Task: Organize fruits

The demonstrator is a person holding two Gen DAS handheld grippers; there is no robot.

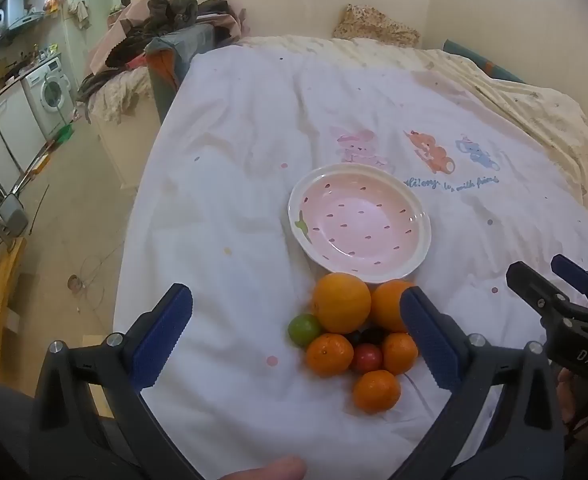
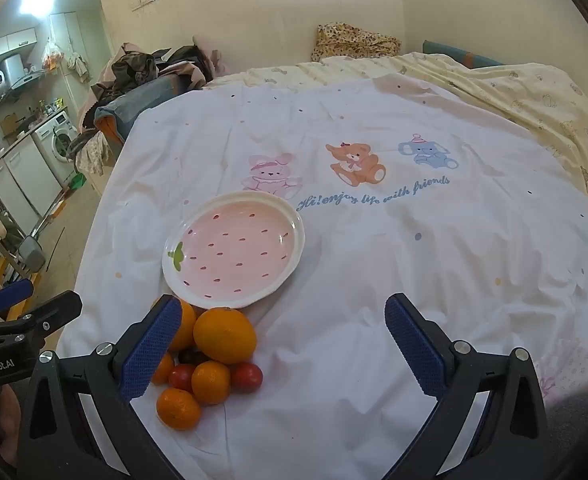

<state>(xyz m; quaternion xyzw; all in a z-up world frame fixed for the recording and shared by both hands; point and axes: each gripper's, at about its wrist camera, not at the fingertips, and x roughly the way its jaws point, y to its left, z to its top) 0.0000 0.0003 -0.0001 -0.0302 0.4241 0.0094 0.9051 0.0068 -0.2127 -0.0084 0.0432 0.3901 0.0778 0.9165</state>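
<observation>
In the left wrist view the left gripper's right finger [image 1: 429,336] covers part of one large orange [image 1: 387,304]; dark fruits [image 1: 367,335] sit mostly buried among the pile, kind unclear; in the right wrist view the right gripper's left finger [image 2: 150,344] hides most of another orange [image 2: 186,322]; the lime is out of sight there.

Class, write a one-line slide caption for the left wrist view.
Open left gripper poised over piled fruit beside an empty strawberry plate.
</observation>
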